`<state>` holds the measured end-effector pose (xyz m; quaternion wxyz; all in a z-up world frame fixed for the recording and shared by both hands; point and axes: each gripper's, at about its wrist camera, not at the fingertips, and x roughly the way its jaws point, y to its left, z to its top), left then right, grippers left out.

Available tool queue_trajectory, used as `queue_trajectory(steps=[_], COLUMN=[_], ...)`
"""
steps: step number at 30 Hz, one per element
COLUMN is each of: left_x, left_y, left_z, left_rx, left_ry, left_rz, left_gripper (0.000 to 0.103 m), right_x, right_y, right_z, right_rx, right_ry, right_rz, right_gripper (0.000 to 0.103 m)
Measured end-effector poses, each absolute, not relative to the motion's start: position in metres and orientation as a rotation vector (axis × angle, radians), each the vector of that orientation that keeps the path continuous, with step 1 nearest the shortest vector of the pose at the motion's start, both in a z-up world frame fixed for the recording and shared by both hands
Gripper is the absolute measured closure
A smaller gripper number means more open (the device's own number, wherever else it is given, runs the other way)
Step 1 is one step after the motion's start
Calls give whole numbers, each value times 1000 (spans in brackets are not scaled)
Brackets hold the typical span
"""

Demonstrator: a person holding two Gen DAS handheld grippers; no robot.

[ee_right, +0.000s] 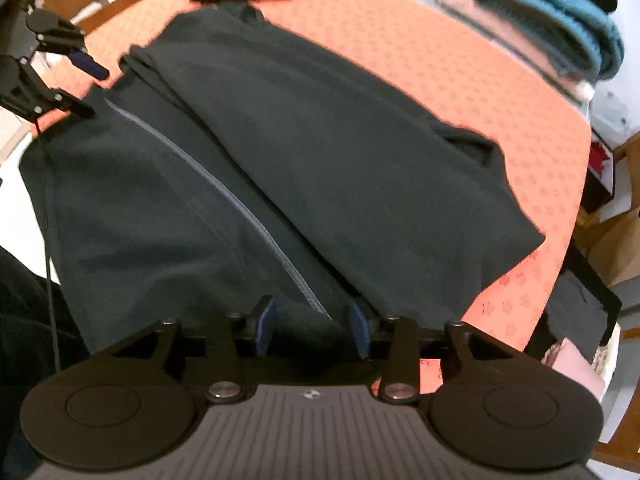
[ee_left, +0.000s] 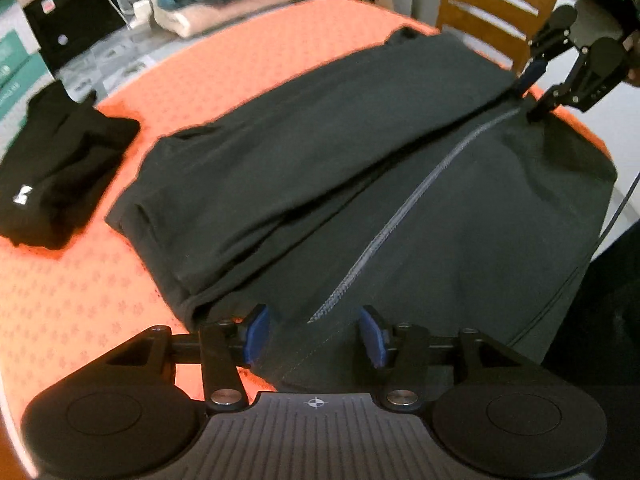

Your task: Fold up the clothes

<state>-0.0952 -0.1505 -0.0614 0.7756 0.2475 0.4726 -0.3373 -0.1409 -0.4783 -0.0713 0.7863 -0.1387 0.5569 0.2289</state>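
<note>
Left wrist only: folded black shirt (ee_left: 60, 168) beside jacket (ee_left: 320, 168); both fingers apart, ungripped.

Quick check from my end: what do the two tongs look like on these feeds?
Both match. The left tongs and right tongs are black linkage arms with silver pivot bolts, ending in blue pads. Each sits between two round black discs on a grey ribbed base marked with a small crosshair. A thin dark cable hangs near the left tongs. No sleeve can be made out.
</note>
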Motion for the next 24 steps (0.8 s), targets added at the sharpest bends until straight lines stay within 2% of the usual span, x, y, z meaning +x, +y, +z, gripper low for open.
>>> queue_trajectory(steps=[4, 5, 6, 7, 8, 9, 10, 16, 24], left_x=[-94, -94, -96, -97, -98, -99, -99, -100, -88], left_y=[-147, -146, -145, -144, -142, -139, -136, -122, -117], left_z=[-68, -69, -68, -67, -66, -63, -60, -36, -47], left_rx=[517, 510, 511, 509, 505, 489, 472, 388, 369], left_ry=[1044, 1046, 1040, 1029, 1018, 1006, 994, 911, 926], left_rz=[-709, -704, -699, -688, -677, -667, -657, -599, -513], left_gripper=[52, 59, 66, 70, 80, 92, 97, 99, 100], right_x=[-143, -145, -146, -148, -150, -151, -153, -155, -150], right_y=[-483, -484, -485, -486, -487, -489, -490, -498, -493], right_z=[-76, -76, -75, -75, -74, -72, -69, -43, -58], right_rx=[-239, -227, -220, -213, -206, -196, -188, -185, -246], right_ry=[1219, 1221, 1219, 1217, 1211, 1201, 1189, 1098, 1088], right_rz=[511, 512, 511, 509, 504, 499, 493, 436, 377], right_gripper=[58, 65, 79, 85, 92, 97, 97, 98, 98])
